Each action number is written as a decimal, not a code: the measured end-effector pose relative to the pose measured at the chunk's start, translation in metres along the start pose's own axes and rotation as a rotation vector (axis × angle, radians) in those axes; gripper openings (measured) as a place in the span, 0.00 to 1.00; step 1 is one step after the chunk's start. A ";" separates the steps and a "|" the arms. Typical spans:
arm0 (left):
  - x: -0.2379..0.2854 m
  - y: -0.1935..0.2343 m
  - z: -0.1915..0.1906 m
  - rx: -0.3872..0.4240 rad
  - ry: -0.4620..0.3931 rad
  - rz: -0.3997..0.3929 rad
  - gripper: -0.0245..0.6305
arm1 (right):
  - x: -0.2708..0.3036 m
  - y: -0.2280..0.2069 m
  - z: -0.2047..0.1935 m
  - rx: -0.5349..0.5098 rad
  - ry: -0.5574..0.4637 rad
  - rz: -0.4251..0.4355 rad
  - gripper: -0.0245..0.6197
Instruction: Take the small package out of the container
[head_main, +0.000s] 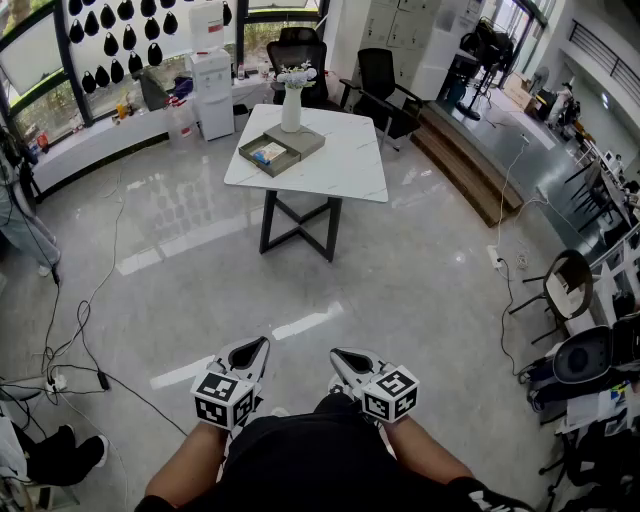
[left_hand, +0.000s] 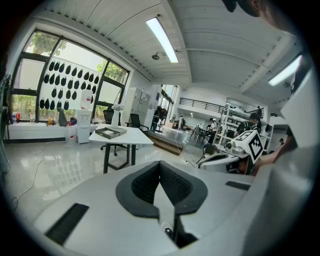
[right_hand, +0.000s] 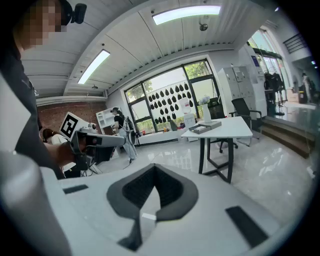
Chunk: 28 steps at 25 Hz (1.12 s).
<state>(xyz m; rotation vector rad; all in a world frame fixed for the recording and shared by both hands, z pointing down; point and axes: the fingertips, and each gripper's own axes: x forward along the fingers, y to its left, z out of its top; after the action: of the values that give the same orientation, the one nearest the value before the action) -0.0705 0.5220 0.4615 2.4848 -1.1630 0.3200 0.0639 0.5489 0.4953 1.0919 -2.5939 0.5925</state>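
Both grippers sit low at 6 o'clock in the head view, close to the person's body and well apart from the tabletop (head_main: 340, 160) at 12 o'clock.

- Left gripper (head_main: 250, 352): fingers (left_hand: 142, 185) clenched, nothing between them.
- Right gripper (head_main: 350, 360): fingers (right_hand: 137, 190) clenched too, also empty.
- Package (head_main: 268, 153): lies inside the open grey container (head_main: 247, 155), on the tabletop's 9 o'clock side.
- Vase (head_main: 291, 108): stands upright just beside the container, at its 1 o'clock.
- Bare glossy floor (head_main: 300, 290) lies between the grippers and the tabletop.
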 end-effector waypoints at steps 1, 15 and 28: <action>0.000 -0.001 0.001 0.000 -0.001 -0.001 0.04 | 0.000 0.000 0.000 -0.006 0.001 0.000 0.04; 0.000 -0.005 -0.005 0.005 0.007 -0.012 0.04 | -0.005 0.009 0.004 0.035 -0.030 0.043 0.04; -0.012 0.013 -0.016 -0.019 0.016 0.011 0.04 | 0.011 0.022 -0.011 0.024 0.033 0.043 0.04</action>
<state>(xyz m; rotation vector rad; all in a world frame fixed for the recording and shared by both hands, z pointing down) -0.0887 0.5294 0.4747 2.4558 -1.1679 0.3291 0.0410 0.5612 0.5038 1.0272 -2.5942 0.6479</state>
